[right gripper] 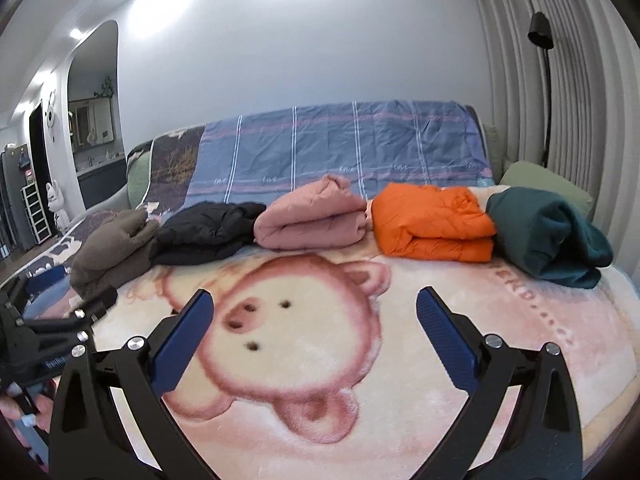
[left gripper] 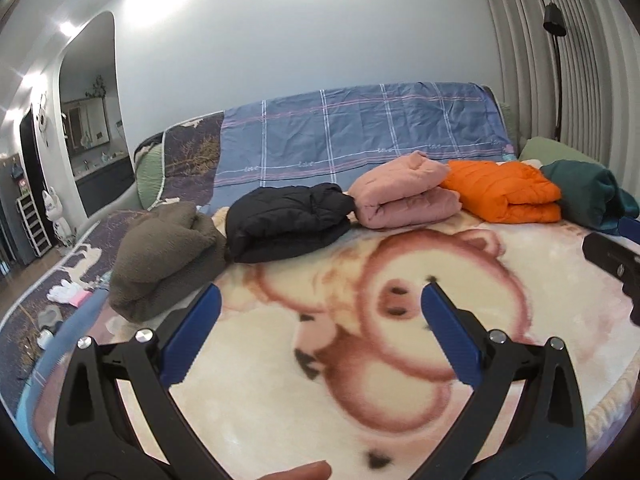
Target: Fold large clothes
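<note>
Both the left gripper [left gripper: 320,304] and right gripper [right gripper: 314,312] hung fingers apart over a plush pig-print blanket [right gripper: 304,360]; five puffy folded jackets [right gripper: 316,220] lined its far edge.

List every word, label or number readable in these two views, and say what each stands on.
"love": small white script repeated along a stripe of the blue plaid sheet; faint, so uncertain.
White lettering on the left gripper's body, seen in the right wrist view: too blurred to read.
Pink letters and dots along the pig blanket's right edge: too blurred to read.
Nothing readable on the folded clothes.
</note>
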